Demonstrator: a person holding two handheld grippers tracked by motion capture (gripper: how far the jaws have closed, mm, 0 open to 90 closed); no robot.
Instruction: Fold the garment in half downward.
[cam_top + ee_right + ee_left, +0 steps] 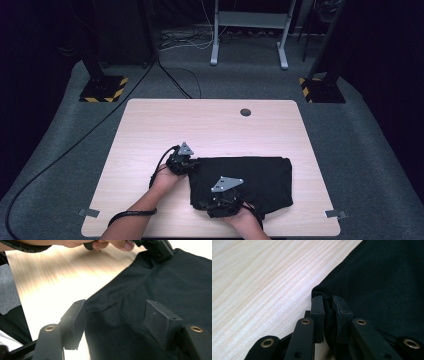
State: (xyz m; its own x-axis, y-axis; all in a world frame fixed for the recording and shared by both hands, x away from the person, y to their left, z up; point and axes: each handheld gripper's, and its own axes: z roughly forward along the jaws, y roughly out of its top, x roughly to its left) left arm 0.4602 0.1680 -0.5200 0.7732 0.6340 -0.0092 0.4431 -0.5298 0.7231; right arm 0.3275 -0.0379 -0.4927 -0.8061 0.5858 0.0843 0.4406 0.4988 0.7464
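the left claw (327,305) is clenched on a corner of the folded black cloth (250,182) on the pale wooden tabletop (210,125), while the right claw (117,322) stands spread over the cloth's near edge, gripping nothing.

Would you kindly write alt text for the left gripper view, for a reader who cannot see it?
The left tool has its two black jaws pinched shut on the corner of a folded black cloth. The cloth lies on a pale wooden table, whose grain runs diagonally across the left of the picture.
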